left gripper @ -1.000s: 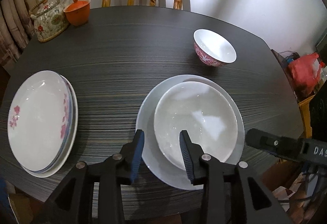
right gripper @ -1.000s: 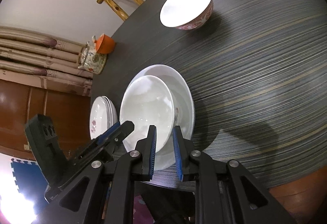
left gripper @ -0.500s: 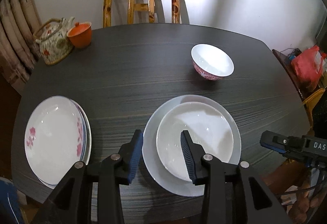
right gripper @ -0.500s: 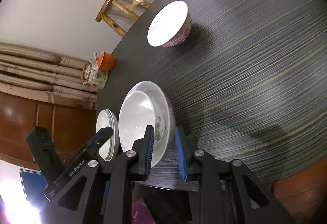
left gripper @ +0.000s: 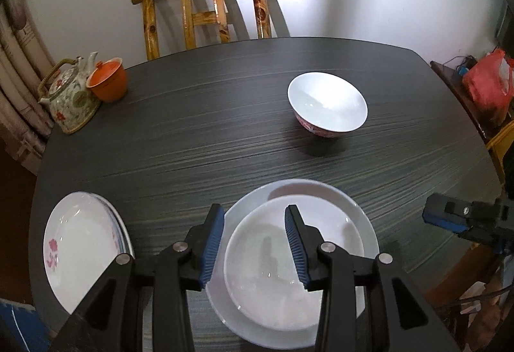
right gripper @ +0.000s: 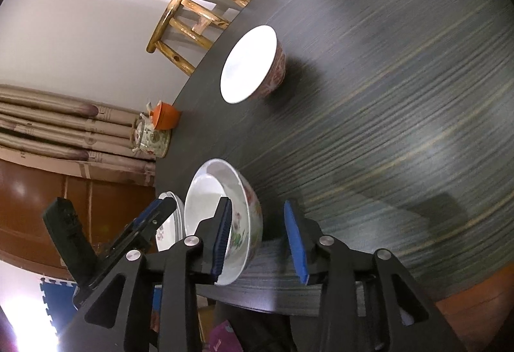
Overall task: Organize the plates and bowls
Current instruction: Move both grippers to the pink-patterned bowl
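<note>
Two nested white bowls (left gripper: 266, 271) sit at the table's near edge; the outer one (right gripper: 245, 214) has flowers on its wall. My left gripper (left gripper: 253, 242) hovers open over their near left side, touching nothing. My right gripper (right gripper: 258, 239) is at their right side with its jaws opening; the flowered wall shows between and behind its fingers, and neither pad presses on it. A small pink-patterned bowl (left gripper: 327, 104) stands alone farther back on the right. A stack of white plates (left gripper: 80, 249) with pink flowers lies at the near left.
On the dark wood-grain table (left gripper: 225, 127) a flowered teapot (left gripper: 69, 95) and an orange cup (left gripper: 107, 83) stand at the far left corner. A wooden chair (left gripper: 205, 11) is behind the far edge. A red bag (left gripper: 488, 85) sits on a side shelf at the right.
My right gripper's jaws, nearly shut at the bowl's rim before, have spread apart and drawn back. My left gripper has pulled back and up, so the bowls and plates look smaller.
</note>
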`<act>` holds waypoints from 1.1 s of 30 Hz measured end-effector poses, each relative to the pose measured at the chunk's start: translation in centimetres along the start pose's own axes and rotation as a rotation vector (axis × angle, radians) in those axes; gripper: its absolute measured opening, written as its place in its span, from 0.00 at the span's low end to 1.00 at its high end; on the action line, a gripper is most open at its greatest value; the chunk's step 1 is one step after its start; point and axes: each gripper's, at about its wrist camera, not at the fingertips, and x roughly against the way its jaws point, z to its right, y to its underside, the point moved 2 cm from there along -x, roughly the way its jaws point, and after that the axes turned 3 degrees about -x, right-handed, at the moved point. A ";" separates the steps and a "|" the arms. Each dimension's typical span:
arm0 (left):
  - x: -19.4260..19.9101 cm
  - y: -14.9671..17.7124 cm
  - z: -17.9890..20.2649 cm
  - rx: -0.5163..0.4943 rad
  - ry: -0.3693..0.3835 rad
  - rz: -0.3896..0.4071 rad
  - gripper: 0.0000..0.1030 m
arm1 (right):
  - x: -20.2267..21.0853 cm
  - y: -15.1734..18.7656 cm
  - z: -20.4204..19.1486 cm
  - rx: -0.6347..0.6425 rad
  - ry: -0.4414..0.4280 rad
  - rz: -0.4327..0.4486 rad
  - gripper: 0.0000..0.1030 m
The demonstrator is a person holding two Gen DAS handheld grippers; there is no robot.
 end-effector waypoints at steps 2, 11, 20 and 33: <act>-0.6 -0.6 0.4 -0.009 -0.005 -0.008 0.39 | 0.1 -0.8 0.1 0.002 -0.001 0.009 0.36; -3.0 -2.7 1.7 -0.044 -0.028 -0.039 0.39 | 0.2 -3.6 0.2 0.013 -0.011 0.032 0.40; -4.7 -4.9 1.8 -0.007 0.009 -0.075 0.39 | -0.5 -5.2 1.1 -0.015 -0.019 0.034 0.49; -7.2 -9.3 0.0 0.174 0.208 -0.127 0.45 | -1.1 -8.4 1.4 0.005 -0.004 0.090 0.50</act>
